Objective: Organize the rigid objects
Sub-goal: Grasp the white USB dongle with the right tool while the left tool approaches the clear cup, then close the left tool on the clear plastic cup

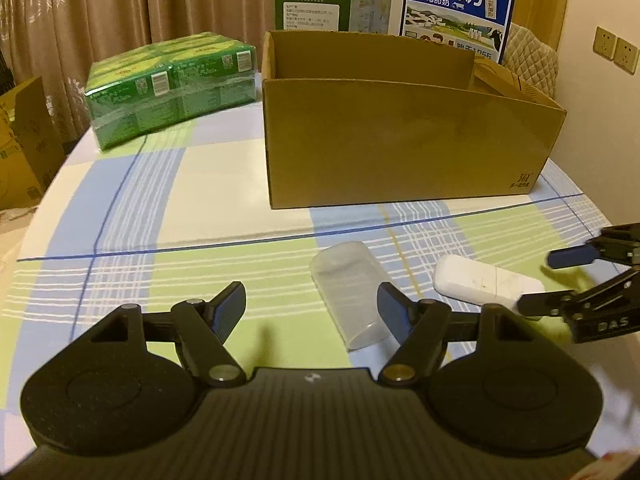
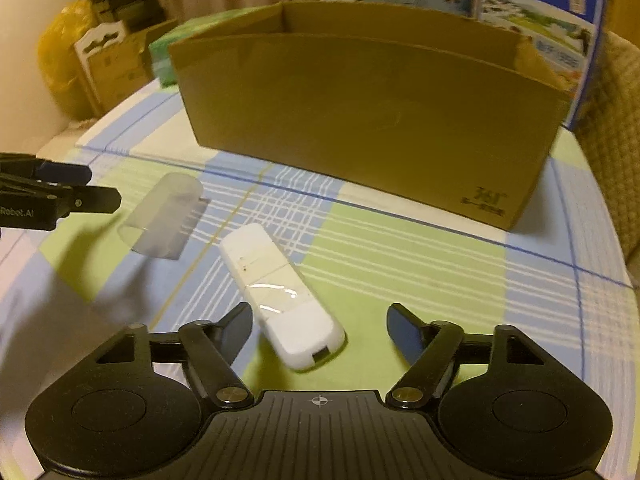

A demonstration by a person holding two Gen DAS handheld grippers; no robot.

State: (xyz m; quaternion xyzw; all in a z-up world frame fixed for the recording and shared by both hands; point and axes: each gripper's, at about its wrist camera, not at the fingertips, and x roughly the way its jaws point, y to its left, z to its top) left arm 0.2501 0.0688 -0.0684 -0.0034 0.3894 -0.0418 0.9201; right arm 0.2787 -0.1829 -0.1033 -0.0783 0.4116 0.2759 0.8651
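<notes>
Left wrist view: left gripper (image 1: 312, 304) and right gripper (image 2: 320, 326) both hang with jaws parted, empty. White case (image 2: 280, 300) and clear cap (image 1: 352, 292) lie before the cardboard box (image 1: 400, 140); green carton pack (image 1: 172, 88) beside it.

Two small items before an open cardboard box on a clothed table

On the table (image 1: 208, 184), the cardboard box (image 1: 400, 140) stands toward the back with a wrapped multipack of cartons (image 1: 172, 92) to its left and two printed cartons, one milk carton (image 1: 456, 8) among them, upright behind it. Before the box lie a translucent cap (image 1: 352, 292) on its side and, just right of it and apart, a white stick-shaped device (image 2: 280, 296). The left gripper (image 1: 312, 304) hovers over the cap's near end; the right gripper (image 2: 320, 328) straddles the device's near end, pads clear of it.
</notes>
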